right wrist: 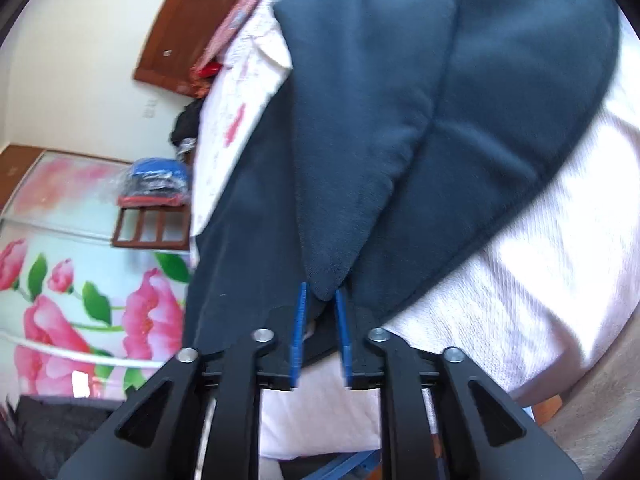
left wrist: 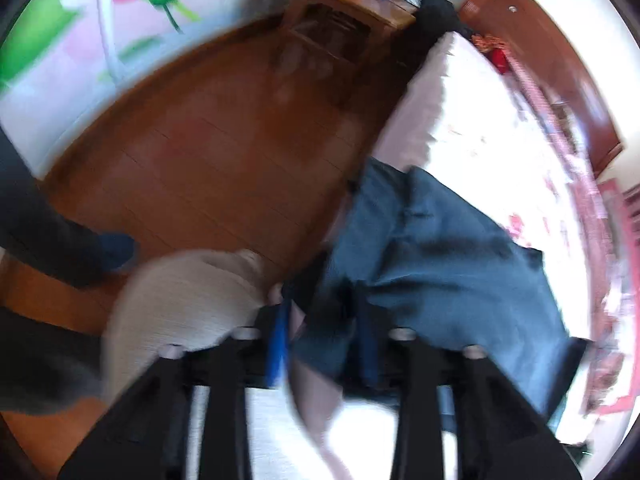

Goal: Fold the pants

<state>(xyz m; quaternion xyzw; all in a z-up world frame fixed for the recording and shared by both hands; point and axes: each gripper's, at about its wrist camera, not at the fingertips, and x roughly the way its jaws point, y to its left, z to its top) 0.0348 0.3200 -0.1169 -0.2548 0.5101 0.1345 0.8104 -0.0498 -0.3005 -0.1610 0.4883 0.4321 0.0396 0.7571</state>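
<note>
The left gripper (left wrist: 320,336) has its blue fingers (left wrist: 279,344) spread fairly wide, with dark cloth of the pants (left wrist: 432,264) bunched between them; motion blur hides whether they pinch it, so I cannot tell if it has a hold. The right gripper (right wrist: 322,328) has its blue fingers (right wrist: 299,336) drawn close together, pinched on a pointed fold of the pants (right wrist: 400,120) at their tips.

The pants are dark blue, soft and thick. They lie on the bed (left wrist: 480,128), near its edge, partly doubled over, with a long seam running down the top layer and a rounded fold line on the side away from the bed's edge.

The left wrist view alone shows the brown wooden floor (left wrist: 208,152) beside the bed, a wooden stool (left wrist: 340,20) past the bed's corner, and a person's dark leg and blue shoe (left wrist: 116,248) on that floor. The right wrist view alone shows the fold's sharp tip in the grip and the bed's textured pale cover (right wrist: 520,280) just beside the pants.
</note>
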